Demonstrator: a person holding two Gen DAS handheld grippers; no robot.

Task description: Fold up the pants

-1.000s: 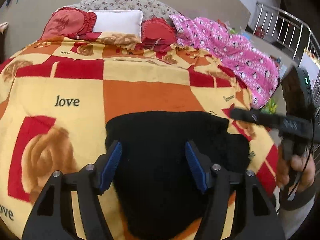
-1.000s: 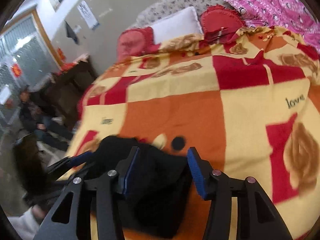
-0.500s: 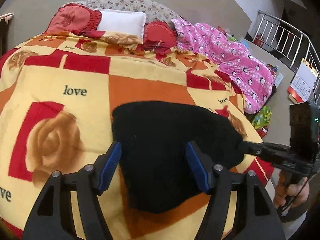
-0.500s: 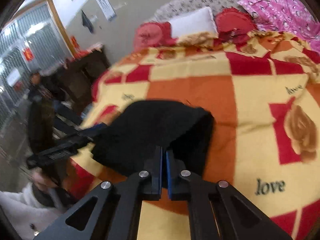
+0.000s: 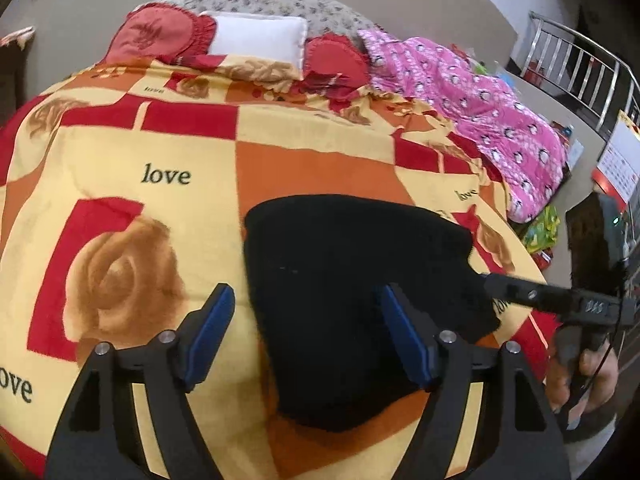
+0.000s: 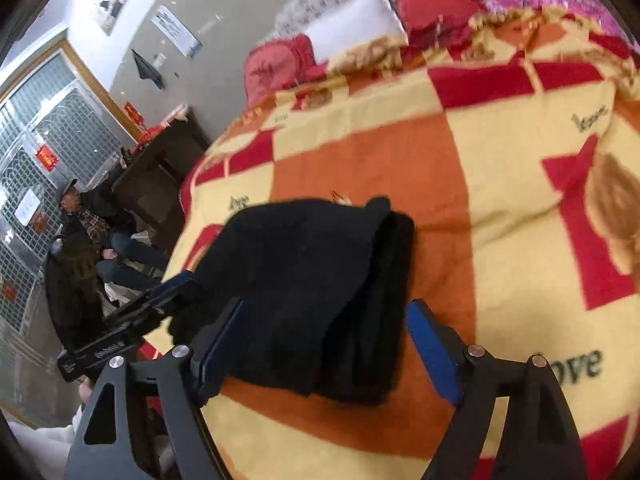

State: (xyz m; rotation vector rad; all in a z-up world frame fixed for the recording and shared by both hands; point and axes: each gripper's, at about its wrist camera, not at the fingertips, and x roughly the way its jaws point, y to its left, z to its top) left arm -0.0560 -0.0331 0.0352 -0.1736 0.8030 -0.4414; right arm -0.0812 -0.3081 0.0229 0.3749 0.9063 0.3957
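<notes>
The black pants (image 5: pixel 352 288) lie folded in a compact stack on the orange, yellow and red blanket (image 5: pixel 160 176). They also show in the right wrist view (image 6: pixel 320 280), with layered edges on their right side. My left gripper (image 5: pixel 306 338) is open and empty just above the near edge of the pants. My right gripper (image 6: pixel 328 344) is open and empty, with its jaws standing on either side of the pants' near edge. In the left wrist view the right gripper (image 5: pixel 516 288) reaches in from the right at the pants' corner.
Red cushions (image 5: pixel 156 36) and a white pillow (image 5: pixel 256 38) lie at the head of the bed. A pink quilt (image 5: pixel 472 92) lies along the right side. A seated person (image 6: pixel 92 224) and dark furniture (image 6: pixel 160 168) are left of the bed. A metal railing (image 5: pixel 580 68) stands far right.
My right gripper was shut on the pants half a second ago and has opened, letting them go. The pants now rest flat. My left gripper stays open, drawn slightly back.
</notes>
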